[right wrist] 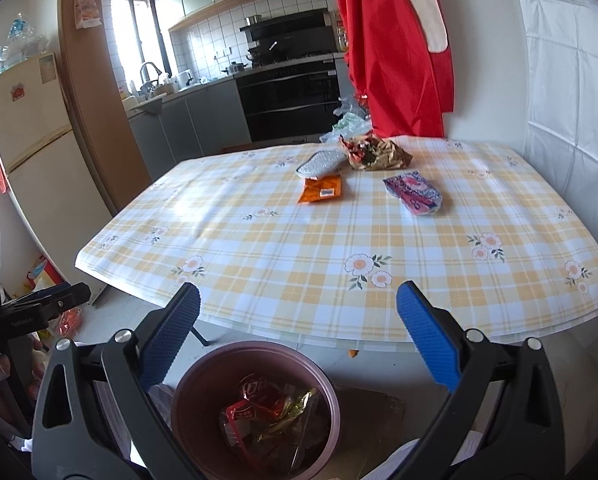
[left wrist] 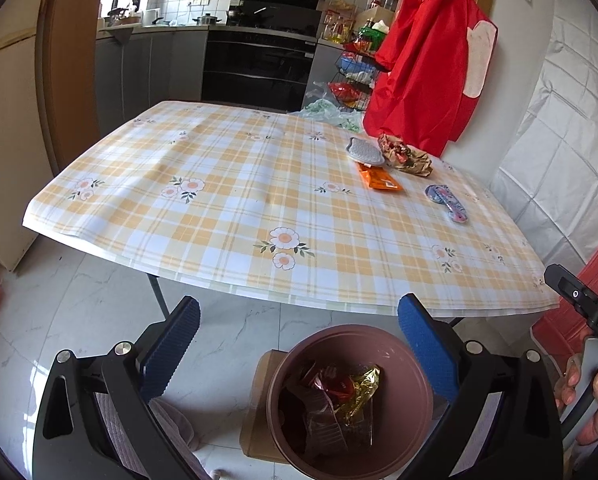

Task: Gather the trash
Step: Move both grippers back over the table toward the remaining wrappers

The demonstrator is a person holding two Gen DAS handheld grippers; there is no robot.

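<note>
left wrist view: the left gripper (left wrist: 299,344), fingers apart and empty, hovers above the round pink plastic bin (left wrist: 349,404) holding wrappers. the right gripper (right wrist: 298,338), also spread and empty, hangs over that bin (right wrist: 255,408); a flat orange foil packet (right wrist: 322,189) lies on the checked table beyond it.

Daylight fills both views, coming from the kitchen window (right wrist: 133,40) at the far left, which is blown out to near white in the right wrist view. The light is soft and even; the checked tablecloth (right wrist: 339,248) shows a pale sheen toward its left side and only faint shadows under the wrappers. The marble floor (left wrist: 79,320) reflects a mild glare. Beneath the table the pink bin (left wrist: 415,380) sits in dimmer light, its inside dark. Both fisheye pictures bend straight lines strongly: the table edge bows and the door frame (right wrist: 87,92) curves. Black vignetting fills the corners. Focus is fairly sharp in the centre, softer toward the rims.
</note>
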